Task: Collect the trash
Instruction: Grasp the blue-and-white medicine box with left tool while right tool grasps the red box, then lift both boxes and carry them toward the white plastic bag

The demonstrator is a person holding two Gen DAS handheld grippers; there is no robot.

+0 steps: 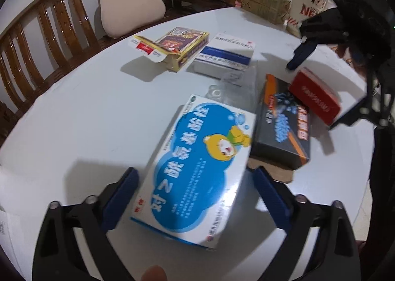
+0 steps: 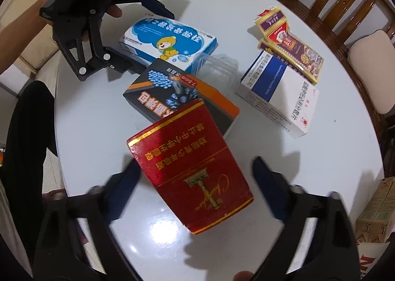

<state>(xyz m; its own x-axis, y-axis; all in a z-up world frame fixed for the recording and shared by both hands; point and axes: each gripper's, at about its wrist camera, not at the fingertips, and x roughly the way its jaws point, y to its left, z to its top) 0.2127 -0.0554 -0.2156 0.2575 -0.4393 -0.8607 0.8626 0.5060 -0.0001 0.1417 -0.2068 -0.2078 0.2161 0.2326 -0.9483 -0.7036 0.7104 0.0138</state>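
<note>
A blue-and-white medicine box with a cartoon bear [image 1: 197, 167] lies on the white round table [image 1: 86, 120], between the open fingers of my left gripper [image 1: 195, 182]. It also shows in the right wrist view [image 2: 170, 43], with the left gripper [image 2: 138, 33] around its end. A red cigarette pack [image 2: 190, 169] lies between the open fingers of my right gripper [image 2: 197, 177], with gaps on both sides. In the left wrist view the red pack [image 1: 313, 98] sits at the right under the right gripper [image 1: 318, 58].
A dark box with orange trim [image 2: 172, 98], a clear plastic blister tray [image 2: 217, 68], a white-and-blue box [image 2: 276, 98] and an opened yellow-purple box [image 2: 291, 46] lie on the table. Wooden chairs [image 1: 49, 29] with a cushion [image 1: 130, 9] ring it. Cartons [image 1: 266, 1] stand at the far edge.
</note>
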